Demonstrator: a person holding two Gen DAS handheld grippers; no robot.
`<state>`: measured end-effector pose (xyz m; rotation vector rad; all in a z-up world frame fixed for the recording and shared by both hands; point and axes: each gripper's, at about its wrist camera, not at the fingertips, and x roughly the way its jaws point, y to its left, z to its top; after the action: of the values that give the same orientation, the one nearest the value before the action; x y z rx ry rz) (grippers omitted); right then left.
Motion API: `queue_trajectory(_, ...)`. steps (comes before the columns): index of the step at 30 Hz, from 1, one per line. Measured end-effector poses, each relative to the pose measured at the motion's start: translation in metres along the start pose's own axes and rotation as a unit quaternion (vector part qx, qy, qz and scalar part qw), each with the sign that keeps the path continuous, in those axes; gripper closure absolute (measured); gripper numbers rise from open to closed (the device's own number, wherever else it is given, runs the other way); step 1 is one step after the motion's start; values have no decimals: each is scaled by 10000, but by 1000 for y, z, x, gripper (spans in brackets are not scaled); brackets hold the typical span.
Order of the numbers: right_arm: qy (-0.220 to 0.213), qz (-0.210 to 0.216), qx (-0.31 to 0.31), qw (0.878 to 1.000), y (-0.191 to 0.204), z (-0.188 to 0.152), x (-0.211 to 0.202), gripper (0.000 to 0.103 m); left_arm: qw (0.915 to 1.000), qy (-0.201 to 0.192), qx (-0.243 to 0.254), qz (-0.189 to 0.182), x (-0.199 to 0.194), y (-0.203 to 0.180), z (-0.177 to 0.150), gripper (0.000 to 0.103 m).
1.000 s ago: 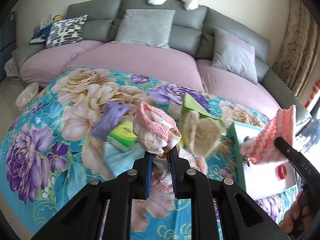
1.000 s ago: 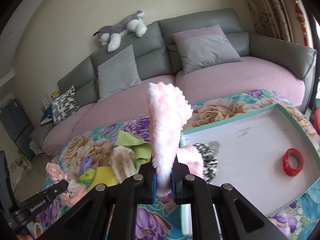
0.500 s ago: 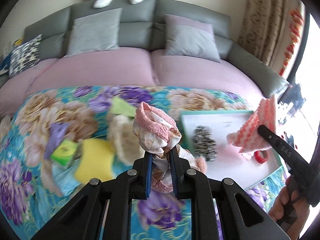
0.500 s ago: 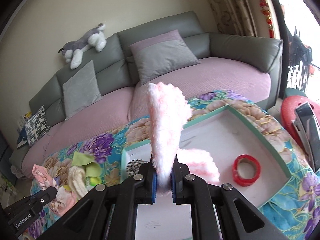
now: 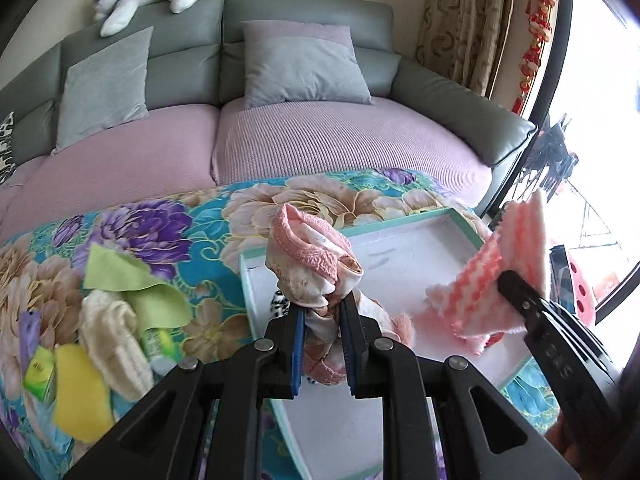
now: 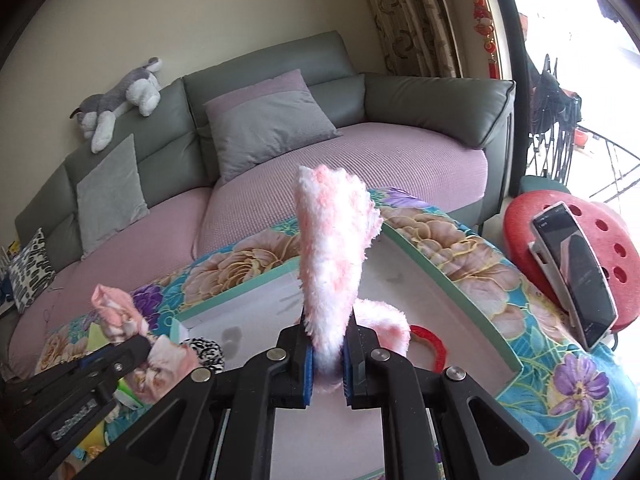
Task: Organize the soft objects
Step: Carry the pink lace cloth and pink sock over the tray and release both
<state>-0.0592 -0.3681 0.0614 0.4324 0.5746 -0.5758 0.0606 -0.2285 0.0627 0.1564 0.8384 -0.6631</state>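
Observation:
My left gripper [image 5: 322,312] is shut on a bunched pink floral cloth [image 5: 312,264], held over the left end of a white tray with a teal rim [image 5: 400,226]. In the right wrist view the same cloth [image 6: 116,314] and left gripper [image 6: 138,344] appear at the lower left. My right gripper [image 6: 327,322] is shut on a fluffy pink-and-white striped cloth [image 6: 332,240] that stands up above the tray [image 6: 460,280]; it shows as a zigzag cloth [image 5: 504,264] at the right of the left wrist view. A black-and-white spotted item [image 6: 206,350] lies in the tray's left end.
A red tape roll [image 6: 430,344] lies in the tray. Loose soft things stay on the floral cover: a green cloth [image 5: 128,284], a cream towel [image 5: 112,332], a yellow sponge [image 5: 76,392]. A grey sofa [image 5: 312,12] with cushions stands behind. A phone [image 6: 576,272] leans on a red stool.
Both grippers have swung right over the tray with their cloths still gripped. The pile of loose items has slid to the left edge of the left wrist view.

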Motion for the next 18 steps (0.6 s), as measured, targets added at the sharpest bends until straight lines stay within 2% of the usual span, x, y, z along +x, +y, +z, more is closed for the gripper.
queue_trajectory(5, 152, -91, 80, 9998, -9, -2, 8, 89, 9999, 163, -28, 38, 29, -4, 2, 85)
queue_trajectory(13, 312, -115, 204, 9992, -16, -5, 16, 89, 9997, 220, -10, 62, 47, -8, 1, 85)
queue_trajectory(16, 348, -128, 198, 9991, -16, -6, 17, 89, 9997, 249, 23, 69, 49, -10, 0, 83)
queue_trajectory(18, 357, -140, 176, 9991, -15, -6, 17, 88, 9996, 269, 42, 82, 51, -11, -1, 77)
